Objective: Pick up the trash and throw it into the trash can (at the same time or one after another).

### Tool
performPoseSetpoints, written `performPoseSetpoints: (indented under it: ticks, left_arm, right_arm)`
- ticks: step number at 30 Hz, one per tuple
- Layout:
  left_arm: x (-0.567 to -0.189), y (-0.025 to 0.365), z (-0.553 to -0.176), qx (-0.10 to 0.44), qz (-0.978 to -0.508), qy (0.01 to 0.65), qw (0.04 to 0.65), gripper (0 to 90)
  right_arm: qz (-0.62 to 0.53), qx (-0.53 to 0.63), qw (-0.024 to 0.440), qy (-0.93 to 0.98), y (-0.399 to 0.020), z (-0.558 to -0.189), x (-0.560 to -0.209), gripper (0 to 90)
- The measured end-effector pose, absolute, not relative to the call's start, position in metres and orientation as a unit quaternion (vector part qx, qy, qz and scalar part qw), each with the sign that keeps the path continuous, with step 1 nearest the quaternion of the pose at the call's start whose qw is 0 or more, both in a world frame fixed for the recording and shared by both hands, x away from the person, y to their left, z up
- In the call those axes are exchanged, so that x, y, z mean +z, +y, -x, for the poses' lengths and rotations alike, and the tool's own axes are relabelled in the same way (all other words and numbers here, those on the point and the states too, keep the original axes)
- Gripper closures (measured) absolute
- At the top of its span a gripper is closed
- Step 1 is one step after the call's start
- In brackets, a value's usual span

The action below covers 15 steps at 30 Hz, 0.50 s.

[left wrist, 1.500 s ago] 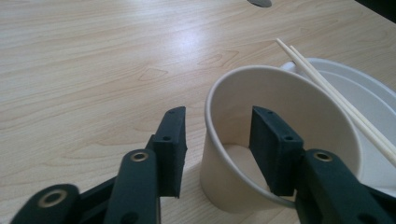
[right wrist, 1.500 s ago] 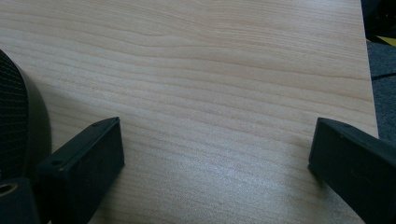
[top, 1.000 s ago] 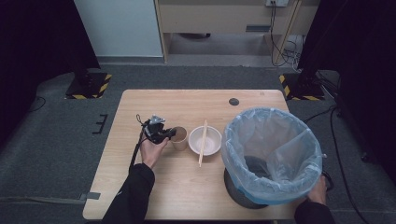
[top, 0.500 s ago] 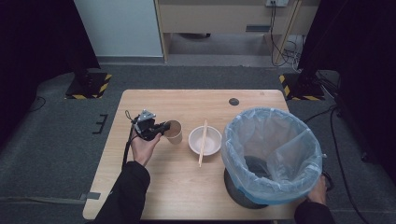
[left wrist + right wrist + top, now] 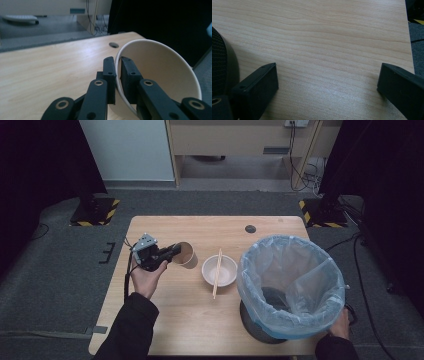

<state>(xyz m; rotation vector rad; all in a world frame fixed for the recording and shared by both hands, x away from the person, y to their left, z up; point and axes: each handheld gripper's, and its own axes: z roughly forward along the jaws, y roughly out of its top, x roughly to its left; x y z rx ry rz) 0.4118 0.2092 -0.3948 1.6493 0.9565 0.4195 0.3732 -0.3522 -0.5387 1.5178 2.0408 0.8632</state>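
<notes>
A brown paper cup [image 5: 186, 254] hangs tilted above the wooden table [image 5: 170, 320], its pale inside [image 5: 160, 72] facing the camera. My left gripper [image 5: 175, 253] is shut on the cup's rim, one jaw inside and one outside [image 5: 118, 75]. A white bowl [image 5: 219, 270] stands to the cup's right with a chopstick [image 5: 217, 274] laid across it. My right gripper [image 5: 328, 80] stands wide open just over the bare table, next to the black mesh bin [image 5: 222, 65]. The person's right hand [image 5: 342, 324] rests behind the bin's lower right.
A round bin lined with a blue bag [image 5: 292, 282] takes up the table's right side. A dark cable hole [image 5: 250, 228] sits near the far edge. The table's right edge [image 5: 409, 50] runs close to my right gripper.
My left gripper has lifted the paper cup off the table and tipped it on its side. The bowl, chopstick and bin have stayed put.
</notes>
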Motion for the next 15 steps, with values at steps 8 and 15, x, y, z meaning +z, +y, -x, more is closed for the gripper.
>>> performPoseSetpoints:
  ticks: [8,15]
  left_arm:
    - [-0.368,0.203,-0.396,0.198,-0.687,0.371,0.593,82.2]
    - [-0.357,0.202,-0.389,0.195,-0.676,0.359,0.614,82.2]
  right_arm:
    - [-0.551,0.313,0.226,0.74,-0.352,-0.373,-0.539,3.4]
    - [-0.551,0.313,0.226,0.74,-0.352,-0.373,-0.539,3.4]
